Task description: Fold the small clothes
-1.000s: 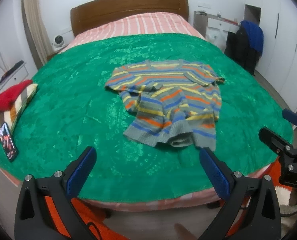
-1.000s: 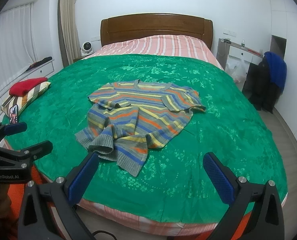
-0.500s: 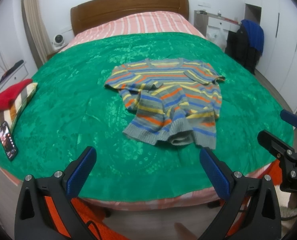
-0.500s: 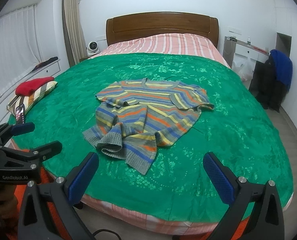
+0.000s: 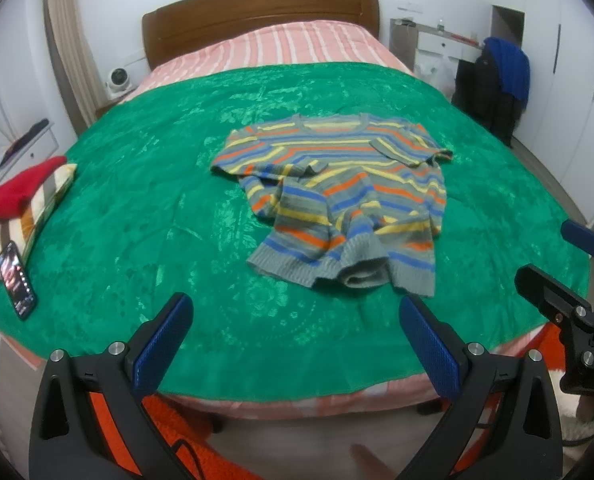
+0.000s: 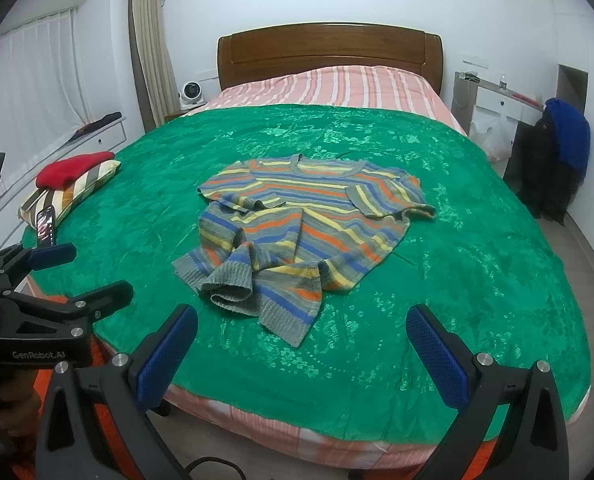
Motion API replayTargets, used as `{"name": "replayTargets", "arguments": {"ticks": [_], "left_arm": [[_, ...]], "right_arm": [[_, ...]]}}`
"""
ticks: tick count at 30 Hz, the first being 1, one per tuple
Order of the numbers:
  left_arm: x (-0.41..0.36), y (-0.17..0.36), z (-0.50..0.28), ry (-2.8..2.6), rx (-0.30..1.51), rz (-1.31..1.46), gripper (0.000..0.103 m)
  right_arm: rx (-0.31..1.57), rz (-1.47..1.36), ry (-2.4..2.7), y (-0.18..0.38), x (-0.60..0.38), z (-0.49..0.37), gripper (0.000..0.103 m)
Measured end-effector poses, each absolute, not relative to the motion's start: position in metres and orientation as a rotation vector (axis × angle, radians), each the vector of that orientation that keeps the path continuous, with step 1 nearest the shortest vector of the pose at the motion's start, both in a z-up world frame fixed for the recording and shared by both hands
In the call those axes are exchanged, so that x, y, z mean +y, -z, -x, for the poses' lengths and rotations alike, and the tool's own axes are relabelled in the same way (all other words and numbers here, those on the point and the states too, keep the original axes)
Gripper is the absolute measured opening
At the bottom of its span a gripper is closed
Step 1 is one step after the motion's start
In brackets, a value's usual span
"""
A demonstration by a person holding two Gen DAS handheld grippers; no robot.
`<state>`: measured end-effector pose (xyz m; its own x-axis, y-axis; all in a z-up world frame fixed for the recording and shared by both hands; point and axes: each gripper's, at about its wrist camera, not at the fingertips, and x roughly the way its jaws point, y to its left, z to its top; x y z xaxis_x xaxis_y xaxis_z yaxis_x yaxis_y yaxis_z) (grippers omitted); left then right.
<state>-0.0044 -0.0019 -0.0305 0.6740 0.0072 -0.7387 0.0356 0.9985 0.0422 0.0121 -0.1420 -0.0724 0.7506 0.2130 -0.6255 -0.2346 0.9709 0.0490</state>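
At far left, on the edge of the green bedspread, we see one phone lying in front of one striped pillow, with one red garment on top. The right wrist view adds a curtain and a white fan beside the headboard.

Our left gripper hangs over the near edge of the bed with its jaws spread wide and nothing between them. One striped sweater lies near the middle of the bedspread, neckline toward the headboard, both sleeves folded in over the body, its hem bunched and rumpled on the near side. Neither gripper touches it.

Our right gripper is likewise spread wide and empty, held short of the sweater's hem. Each view shows the other gripper at its edge: the right wrist view alone shows the fingers holding the left one.

At far right, one blue jacket is draped over dark clothing.
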Motion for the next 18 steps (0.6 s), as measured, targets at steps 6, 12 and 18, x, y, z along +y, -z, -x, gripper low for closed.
{"name": "replayTargets", "arguments": {"ticks": [6,12,18], "left_arm": [[-0.002,0.032,0.004,0.018,0.836,-0.057,0.103],[-0.003,0.032,0.004,0.019,0.838,-0.056,0.103],[0.045,0.041,-0.013,0.175,0.881,0.112,0.103]], "right_arm": [[0.679,0.035,-0.248,0.073,-0.140,-0.011,0.103],[0.688,0.037,-0.255,0.075,-0.137,-0.011,0.103],[0.619,0.096,-0.278,0.072,-0.145,-0.012,0.103]]}}
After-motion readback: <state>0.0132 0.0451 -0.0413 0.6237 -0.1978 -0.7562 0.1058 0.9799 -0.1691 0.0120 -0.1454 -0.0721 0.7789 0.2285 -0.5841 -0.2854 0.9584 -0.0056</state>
